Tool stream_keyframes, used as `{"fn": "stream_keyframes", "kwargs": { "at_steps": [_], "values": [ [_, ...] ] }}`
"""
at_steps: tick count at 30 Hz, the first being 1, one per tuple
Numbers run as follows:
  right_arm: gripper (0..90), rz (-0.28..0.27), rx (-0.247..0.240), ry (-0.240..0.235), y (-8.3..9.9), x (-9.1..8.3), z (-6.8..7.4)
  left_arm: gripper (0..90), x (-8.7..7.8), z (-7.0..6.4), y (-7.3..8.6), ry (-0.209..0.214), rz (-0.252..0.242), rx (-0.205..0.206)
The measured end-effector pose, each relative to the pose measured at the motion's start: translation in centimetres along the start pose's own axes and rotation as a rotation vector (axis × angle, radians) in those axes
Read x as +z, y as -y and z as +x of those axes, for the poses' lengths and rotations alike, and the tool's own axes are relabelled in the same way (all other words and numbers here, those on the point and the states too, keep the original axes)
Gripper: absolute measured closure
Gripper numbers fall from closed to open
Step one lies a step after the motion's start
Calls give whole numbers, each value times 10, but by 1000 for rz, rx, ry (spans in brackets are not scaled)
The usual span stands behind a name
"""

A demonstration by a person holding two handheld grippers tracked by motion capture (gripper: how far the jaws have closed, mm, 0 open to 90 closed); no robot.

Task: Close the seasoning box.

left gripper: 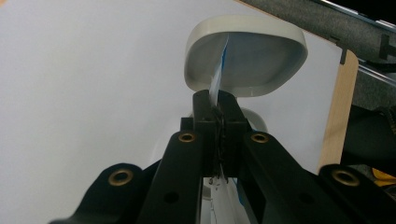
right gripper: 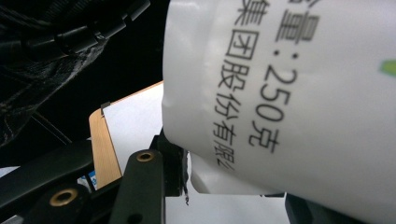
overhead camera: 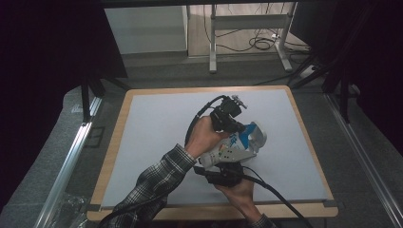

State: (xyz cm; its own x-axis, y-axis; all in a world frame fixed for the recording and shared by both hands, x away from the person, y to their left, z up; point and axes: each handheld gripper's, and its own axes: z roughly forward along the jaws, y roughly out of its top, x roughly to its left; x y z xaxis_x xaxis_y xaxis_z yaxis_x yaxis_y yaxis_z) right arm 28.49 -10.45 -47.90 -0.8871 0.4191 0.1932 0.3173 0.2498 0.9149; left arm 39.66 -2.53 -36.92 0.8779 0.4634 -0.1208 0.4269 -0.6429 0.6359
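Black print runs sideways across the white pouch point(right gripper: 289, 93) close in front of my right gripper's camera. One line ends in a colon followed by "250克". The line beside it reads "集团股份有限", cut off at the pouch edge. In the high view, the pouch point(overhead camera: 233, 147) print is too small to read.

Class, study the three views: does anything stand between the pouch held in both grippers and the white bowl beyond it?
Nothing visible does. The left gripper pinches the pouch top edge, which points straight into the white bowl. The right gripper clamps its bottom.
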Motion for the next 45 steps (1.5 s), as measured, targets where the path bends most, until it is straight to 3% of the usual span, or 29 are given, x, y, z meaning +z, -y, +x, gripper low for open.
{"fn": "stream_keyframes", "kwargs": {
  "at_steps": [45],
  "values": [
    [611,-9,2,-2,-1,0,0,886,2,-2,-3,2,17,8]
  ]
}}
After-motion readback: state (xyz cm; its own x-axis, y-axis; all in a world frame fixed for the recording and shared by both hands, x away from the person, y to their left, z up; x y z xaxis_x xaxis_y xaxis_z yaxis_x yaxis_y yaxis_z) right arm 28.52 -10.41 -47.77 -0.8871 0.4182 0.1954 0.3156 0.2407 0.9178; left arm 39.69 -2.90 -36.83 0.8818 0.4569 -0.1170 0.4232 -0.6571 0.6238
